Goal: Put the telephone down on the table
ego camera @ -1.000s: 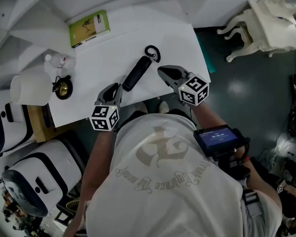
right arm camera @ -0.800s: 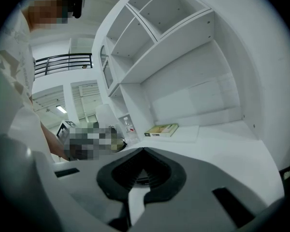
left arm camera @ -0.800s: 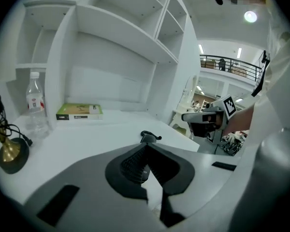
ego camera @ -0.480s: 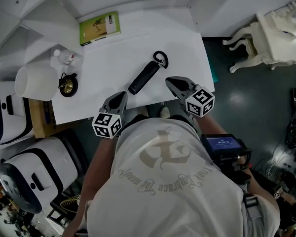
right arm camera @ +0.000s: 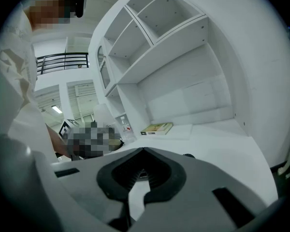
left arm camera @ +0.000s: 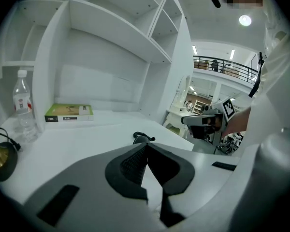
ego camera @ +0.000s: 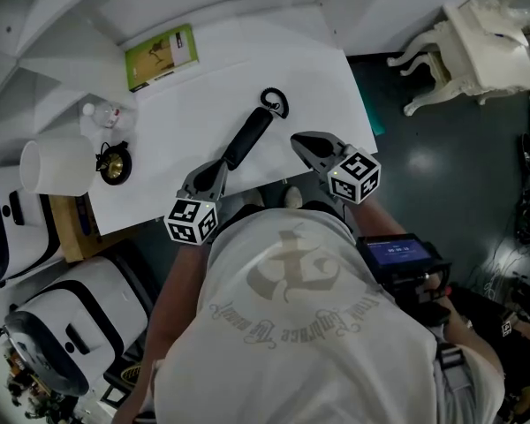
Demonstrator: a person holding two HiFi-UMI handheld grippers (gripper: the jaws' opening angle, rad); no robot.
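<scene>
beside the telephone [ego camera: 249,136], left gripper [ego camera: 219,168] jaws closed

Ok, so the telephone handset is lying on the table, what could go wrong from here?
1. The left tool, shut and empty, sits right by the near end of the telephone handset. Drawing it back carelessly could knock the handset askew.
2. The coiled cord curls at the handset's far end. A tool passing there might snag it and drag the handset across the table.

Head view: steeply down from above the person onto the table [ego camera: 185,122]. Both gripper views: low, close over it, facing the shelves [left arm camera: 116,33]; both catch the green book [left arm camera: 68,112].
</scene>
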